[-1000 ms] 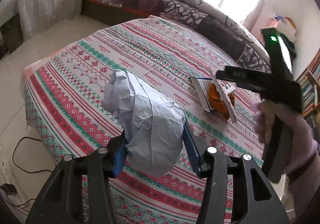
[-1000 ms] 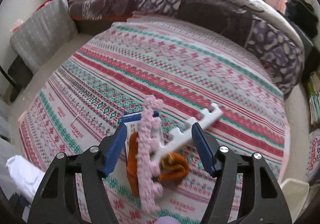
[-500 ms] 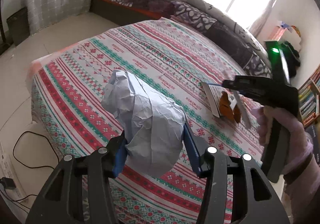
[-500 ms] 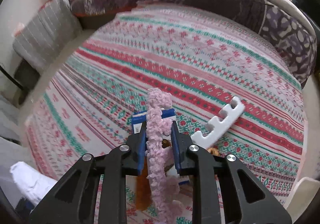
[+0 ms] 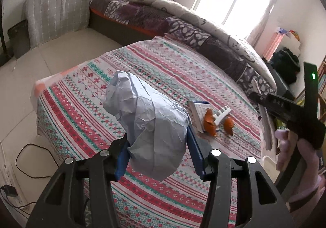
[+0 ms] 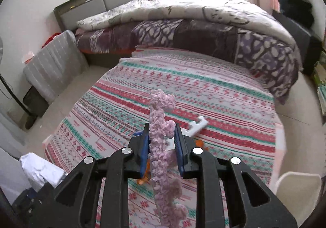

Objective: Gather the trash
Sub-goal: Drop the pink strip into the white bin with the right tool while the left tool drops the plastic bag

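Observation:
My left gripper is shut on a big crumpled ball of pale paper and holds it above the patterned tablecloth. My right gripper is shut on a strip of fuzzy pink yarn trim, lifted off the table; it hangs down below the jaws. On the table lie orange peel pieces, a white plastic comb-like piece and a small blue-edged booklet. The white piece and some peel show past the right gripper. The paper ball shows at that view's lower left.
A bed with a purple and white quilt runs behind the table. A grey striped cushion stands at the left. Cables and a power strip lie on the floor. A white bin rim sits at the table's right.
My right gripper closed on the pink yarn trim and lifted it off the peel and booklet, pulling back. My left gripper kept the paper ball and rose a little.

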`<action>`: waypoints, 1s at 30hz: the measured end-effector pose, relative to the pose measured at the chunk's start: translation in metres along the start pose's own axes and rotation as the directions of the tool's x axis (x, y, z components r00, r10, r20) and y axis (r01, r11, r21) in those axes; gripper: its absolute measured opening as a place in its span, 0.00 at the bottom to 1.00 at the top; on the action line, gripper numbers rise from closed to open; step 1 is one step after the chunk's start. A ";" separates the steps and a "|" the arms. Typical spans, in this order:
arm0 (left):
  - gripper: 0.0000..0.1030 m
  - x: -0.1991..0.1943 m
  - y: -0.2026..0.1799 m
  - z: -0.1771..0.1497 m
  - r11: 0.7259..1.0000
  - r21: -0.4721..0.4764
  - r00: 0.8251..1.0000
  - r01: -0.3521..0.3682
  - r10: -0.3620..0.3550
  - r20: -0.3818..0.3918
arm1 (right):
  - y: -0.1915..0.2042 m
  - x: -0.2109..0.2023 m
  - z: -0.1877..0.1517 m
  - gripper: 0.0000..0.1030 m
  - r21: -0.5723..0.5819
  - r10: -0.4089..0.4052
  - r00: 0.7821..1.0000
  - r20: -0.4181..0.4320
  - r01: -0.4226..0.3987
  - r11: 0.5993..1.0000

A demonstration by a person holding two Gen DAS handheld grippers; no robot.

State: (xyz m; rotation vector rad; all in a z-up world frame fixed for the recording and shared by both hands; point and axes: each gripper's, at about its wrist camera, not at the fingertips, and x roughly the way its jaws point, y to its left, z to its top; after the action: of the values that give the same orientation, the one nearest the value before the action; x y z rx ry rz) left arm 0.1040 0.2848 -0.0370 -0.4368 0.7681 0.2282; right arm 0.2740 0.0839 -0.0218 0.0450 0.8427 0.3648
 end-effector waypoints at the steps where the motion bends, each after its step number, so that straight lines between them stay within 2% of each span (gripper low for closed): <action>1: 0.50 -0.002 -0.003 -0.001 1.000 0.004 1.000 0.002 -0.002 0.002 | -0.005 -0.006 -0.005 0.21 0.009 -0.005 1.000 0.008 0.005 1.000; 12: 0.50 -0.007 -0.036 -0.028 0.998 0.057 1.000 0.018 -0.017 -0.020 | -0.052 -0.055 -0.066 0.21 0.084 -0.083 0.996 0.034 0.080 0.993; 19: 0.50 -0.010 -0.066 -0.046 0.991 0.127 0.999 0.038 -0.034 -0.033 | -0.077 -0.082 -0.105 0.21 0.133 -0.152 0.988 0.032 0.146 0.980; 30: 0.50 -0.012 -0.112 -0.064 0.972 0.215 0.995 0.091 -0.079 -0.064 | -0.134 -0.115 -0.142 0.22 0.223 -0.269 0.963 0.015 0.259 0.940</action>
State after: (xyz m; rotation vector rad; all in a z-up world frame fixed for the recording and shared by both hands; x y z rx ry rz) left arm 0.0954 0.1550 -0.0359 -0.2679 0.8167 0.0506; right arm 0.1399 -0.0949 -0.0580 0.1431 0.8294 0.0165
